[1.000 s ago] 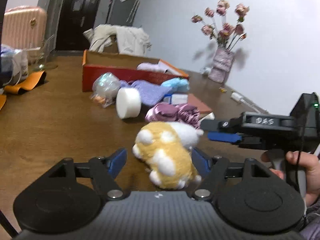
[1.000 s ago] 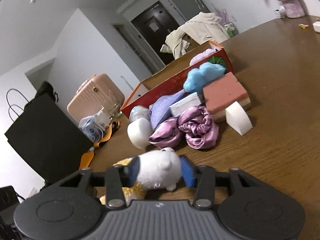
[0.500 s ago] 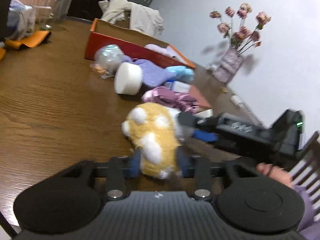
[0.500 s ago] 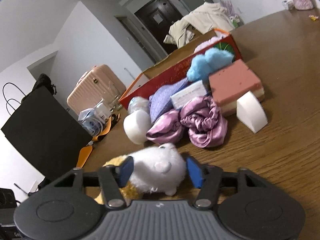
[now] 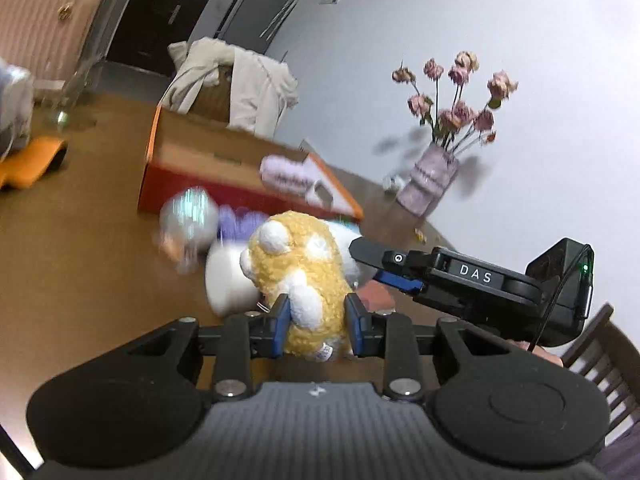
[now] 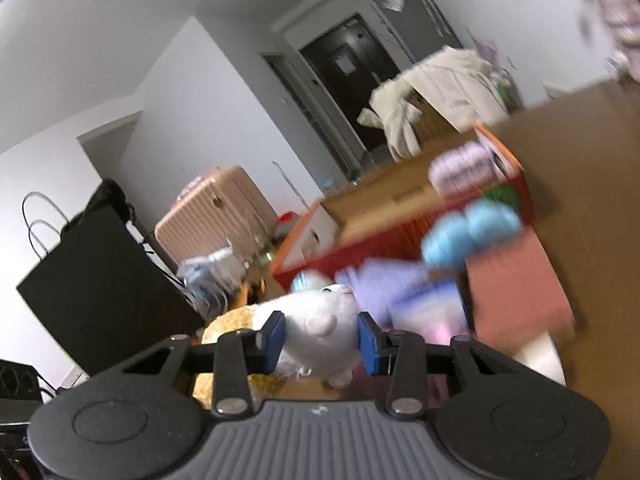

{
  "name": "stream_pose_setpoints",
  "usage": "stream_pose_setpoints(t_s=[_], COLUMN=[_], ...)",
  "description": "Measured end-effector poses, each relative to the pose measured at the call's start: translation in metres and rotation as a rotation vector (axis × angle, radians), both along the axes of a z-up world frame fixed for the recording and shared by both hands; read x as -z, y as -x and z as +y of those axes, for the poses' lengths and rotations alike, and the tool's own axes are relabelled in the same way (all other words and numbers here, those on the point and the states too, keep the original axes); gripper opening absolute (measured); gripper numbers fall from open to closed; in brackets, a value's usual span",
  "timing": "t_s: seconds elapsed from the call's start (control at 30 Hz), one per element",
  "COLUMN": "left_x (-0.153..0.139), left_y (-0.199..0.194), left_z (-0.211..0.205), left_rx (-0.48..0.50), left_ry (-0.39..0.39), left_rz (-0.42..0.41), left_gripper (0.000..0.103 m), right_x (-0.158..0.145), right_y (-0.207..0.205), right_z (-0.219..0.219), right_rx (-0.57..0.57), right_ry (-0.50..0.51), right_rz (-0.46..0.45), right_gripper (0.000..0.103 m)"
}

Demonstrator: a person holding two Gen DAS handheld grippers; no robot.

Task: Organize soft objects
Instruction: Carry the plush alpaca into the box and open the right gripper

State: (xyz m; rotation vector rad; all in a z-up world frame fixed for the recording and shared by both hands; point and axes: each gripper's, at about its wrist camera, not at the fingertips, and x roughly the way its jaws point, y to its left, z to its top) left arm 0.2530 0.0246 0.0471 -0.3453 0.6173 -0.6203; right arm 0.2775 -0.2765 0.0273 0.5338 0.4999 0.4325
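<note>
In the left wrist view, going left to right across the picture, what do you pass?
Pink suitcase → orange box → yellow plush toy held in the left gripper → vase of dried flowers → right gripper with its black body at far right.

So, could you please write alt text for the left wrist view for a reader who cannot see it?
The left tool grips a yellow and white plush toy between its blue pads, its jaws having just been closing, while the right tool reaches in from the right to the toy's white end. Behind are an open red box on a wooden table and a vase of dried flowers.
</note>
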Motion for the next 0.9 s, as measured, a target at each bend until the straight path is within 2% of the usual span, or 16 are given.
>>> stream_pose_setpoints(t_s=[0.13, 0.23, 0.37, 0.53, 0.63, 0.67, 0.7, 0.73, 0.83, 0.9], left_x=[-0.026, -0.032, -0.021, 0.007, 0.023, 0.027, 0.027, 0.025, 0.018, 0.013], left_y=[-0.070, -0.141, -0.234, -0.313, -0.342, -0.346, -0.347, -0.347, -0.338, -0.334], left_z=[0.007, 0.014, 0.022, 0.025, 0.015, 0.013, 0.010, 0.009, 0.005, 0.005], left_rx=[0.005, -0.003, -0.031, -0.072, -0.084, -0.088, -0.107, -0.116, -0.103, -0.124], left_ry=[0.006, -0.001, -0.012, -0.073, -0.176, -0.216, -0.248, -0.261, -0.274, -0.289], left_rz=[-0.023, 0.011, 0.092, 0.165, 0.170, 0.167, 0.147, 0.137, 0.102, 0.115], left_gripper=[0.029, 0.029, 0.029, 0.029, 0.030, 0.030, 0.031, 0.035, 0.035, 0.036], right_x=[-0.030, -0.034, -0.021, 0.008, 0.026, 0.032, 0.037, 0.038, 0.029, 0.022], right_y=[-0.071, -0.145, -0.240, -0.325, -0.352, -0.357, -0.362, -0.363, -0.362, -0.357], right_z=[0.004, 0.005, 0.016, 0.040, 0.054, 0.058, 0.062, 0.061, 0.068, 0.067], right_rx=[-0.027, -0.034, -0.020, 0.017, 0.043, 0.054, 0.053, 0.052, 0.039, 0.025], right_ry=[0.034, 0.015, 0.030, 0.092, 0.172, 0.192, 0.198, 0.175, 0.220, 0.213], right_rz=[-0.044, 0.018, 0.113, 0.234, 0.278, 0.297, 0.337, 0.335, 0.300, 0.294], right_gripper=[0.037, 0.037, 0.036, 0.036, 0.034, 0.023, 0.022, 0.022, 0.023, 0.026])
